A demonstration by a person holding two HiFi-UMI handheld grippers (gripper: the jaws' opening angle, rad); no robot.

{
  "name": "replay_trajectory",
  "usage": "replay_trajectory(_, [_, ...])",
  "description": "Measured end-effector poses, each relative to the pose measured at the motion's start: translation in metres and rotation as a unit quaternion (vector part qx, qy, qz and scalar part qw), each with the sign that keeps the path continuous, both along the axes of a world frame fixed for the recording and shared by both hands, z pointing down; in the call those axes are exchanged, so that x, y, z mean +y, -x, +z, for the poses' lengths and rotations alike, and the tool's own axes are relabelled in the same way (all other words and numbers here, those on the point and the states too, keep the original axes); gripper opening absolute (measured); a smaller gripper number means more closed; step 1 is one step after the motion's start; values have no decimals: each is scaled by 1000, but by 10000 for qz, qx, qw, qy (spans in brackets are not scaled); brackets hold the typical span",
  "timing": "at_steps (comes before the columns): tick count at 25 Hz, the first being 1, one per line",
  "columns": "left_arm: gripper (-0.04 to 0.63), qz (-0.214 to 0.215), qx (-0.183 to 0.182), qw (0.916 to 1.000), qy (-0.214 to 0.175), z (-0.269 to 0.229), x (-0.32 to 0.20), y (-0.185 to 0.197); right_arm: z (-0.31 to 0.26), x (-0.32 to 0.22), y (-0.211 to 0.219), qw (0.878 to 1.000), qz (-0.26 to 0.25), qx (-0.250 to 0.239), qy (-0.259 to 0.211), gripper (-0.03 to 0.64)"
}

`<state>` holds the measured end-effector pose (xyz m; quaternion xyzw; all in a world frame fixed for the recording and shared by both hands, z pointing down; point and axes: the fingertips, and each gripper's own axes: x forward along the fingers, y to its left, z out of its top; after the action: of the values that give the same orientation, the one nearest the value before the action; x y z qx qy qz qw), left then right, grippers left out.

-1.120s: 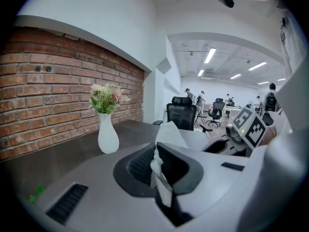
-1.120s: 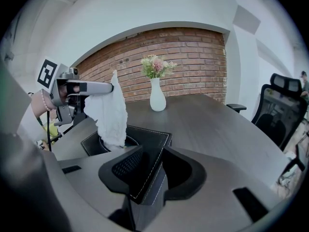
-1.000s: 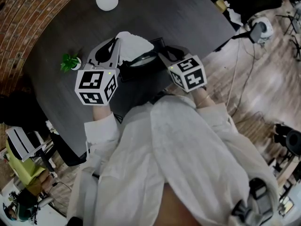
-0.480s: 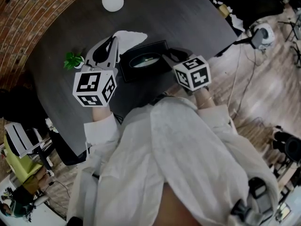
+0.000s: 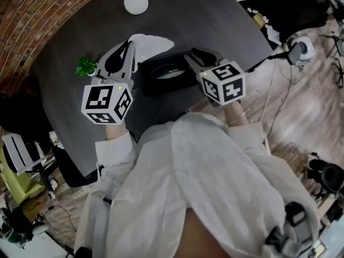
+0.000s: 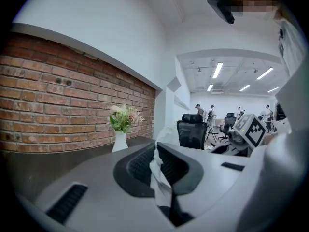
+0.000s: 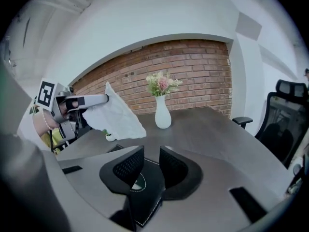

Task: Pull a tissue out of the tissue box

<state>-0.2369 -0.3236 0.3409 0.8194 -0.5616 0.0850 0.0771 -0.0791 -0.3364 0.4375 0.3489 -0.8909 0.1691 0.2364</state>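
The black tissue box (image 5: 166, 71) lies on the dark table (image 5: 215, 15) in front of me. My left gripper (image 5: 126, 58) is shut on a white tissue (image 5: 148, 43), which hangs free beyond the box's left end. In the left gripper view the tissue (image 6: 159, 178) is pinched between the pads. The right gripper view shows that same tissue (image 7: 116, 120) held up in the air. My right gripper (image 5: 201, 58) hovers over the box's right end. Its jaws are closing, and the box (image 7: 145, 197) shows below and between them, untouched by the pads.
A white vase of flowers (image 5: 135, 0) stands at the table's far side by the brick wall. A small green plant (image 5: 86, 67) sits left of my left gripper. An office chair (image 7: 285, 115) stands at the right, and cables lie on the floor there.
The tissue lay bunched over the box's opening and now hangs clear of it, lifted away to the left by the left gripper. The right gripper has risen off the box.
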Motion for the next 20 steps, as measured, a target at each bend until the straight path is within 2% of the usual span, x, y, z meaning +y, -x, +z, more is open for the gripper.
replay_trajectory(5, [11,-188,187,9995,-158,-10,3,8,-38,-5,16,9986,-187,-327,-379,98])
replay_trajectory(11, [11,-338,463,9975,-412,-23,2,10,-64,-10,35,9945,-496,-476,-794,89])
replay_trajectory(20, [11,-463,620,9951,-621,-35,7,13,-114,-8,57,9843,-705,-958,-1308,73])
